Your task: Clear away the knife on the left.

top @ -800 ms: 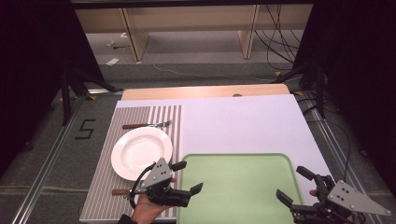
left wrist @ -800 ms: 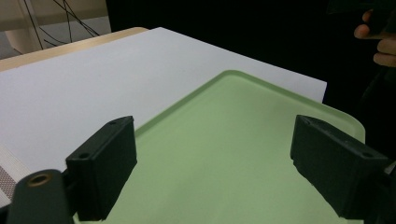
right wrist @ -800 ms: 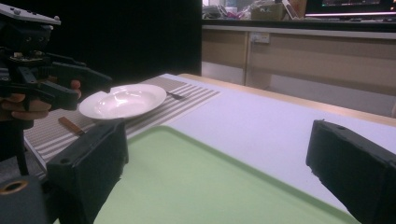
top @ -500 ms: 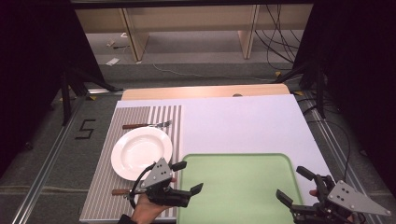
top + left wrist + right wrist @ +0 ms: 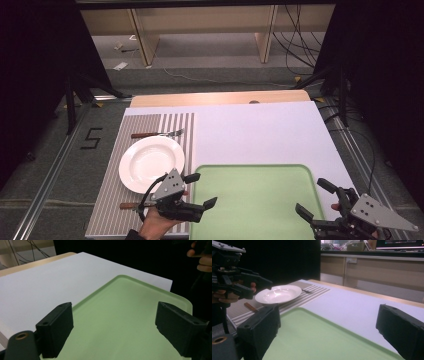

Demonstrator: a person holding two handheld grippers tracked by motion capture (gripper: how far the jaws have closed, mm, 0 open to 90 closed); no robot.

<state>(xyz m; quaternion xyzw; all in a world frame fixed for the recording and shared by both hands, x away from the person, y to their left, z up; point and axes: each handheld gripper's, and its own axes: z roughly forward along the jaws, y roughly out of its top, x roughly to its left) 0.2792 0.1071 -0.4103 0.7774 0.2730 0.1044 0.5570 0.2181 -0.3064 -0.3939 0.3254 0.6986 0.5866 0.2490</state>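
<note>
White worktop (image 5: 260, 130), empty green tray (image 5: 255, 200) at its near edge, striped placemat (image 5: 107, 200) on the left carrying a white plate (image 5: 151, 162), fork (image 5: 157, 134) beyond it, wooden-handled utensil (image 5: 126, 205) on the near side

Plate (image 5: 151, 162) set on striped mat (image 5: 107, 210) at lower left of high view. Fork (image 5: 157, 133) laid above plate, knife (image 5: 131, 205) below it, both on mat. Tray (image 5: 250, 175) placed right of mat, at lower centre, on table (image 5: 260, 130).
</note>
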